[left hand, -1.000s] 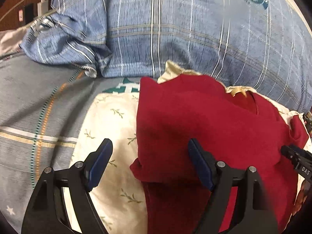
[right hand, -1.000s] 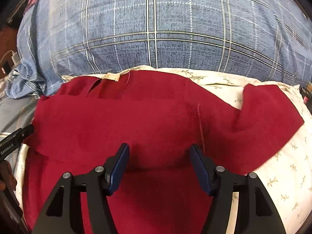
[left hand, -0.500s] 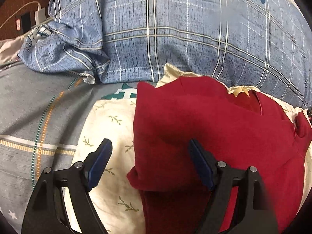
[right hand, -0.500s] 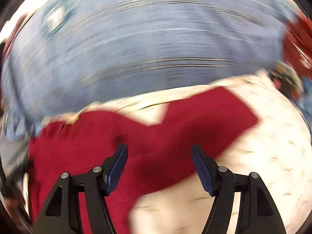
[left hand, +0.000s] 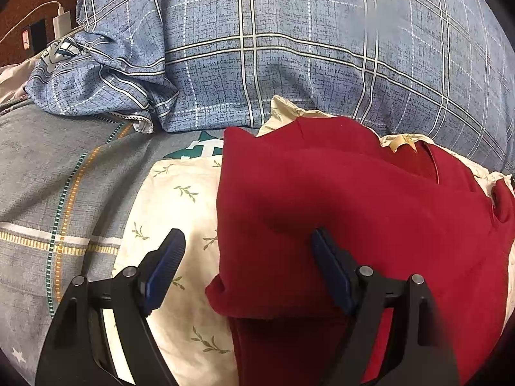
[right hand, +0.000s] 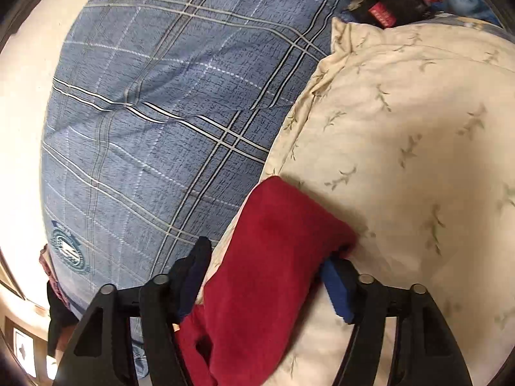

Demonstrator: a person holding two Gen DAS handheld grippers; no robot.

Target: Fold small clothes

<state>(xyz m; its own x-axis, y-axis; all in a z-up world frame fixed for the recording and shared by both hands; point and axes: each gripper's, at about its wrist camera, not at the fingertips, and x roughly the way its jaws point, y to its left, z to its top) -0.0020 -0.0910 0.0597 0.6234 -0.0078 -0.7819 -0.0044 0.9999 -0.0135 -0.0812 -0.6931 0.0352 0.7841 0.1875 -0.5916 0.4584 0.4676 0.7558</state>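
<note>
I fold in the last sleeve of the red top.
The red top lies on the cream leafy pillow, by the blue checked quilt; my left gripper is wide open over its folded edge, holding nothing; my right gripper is open around the sleeve, not pinching yet. I should pinch near the cuff, lift low, lay it flat; I count one top, one pillow, two grippers.
</note>
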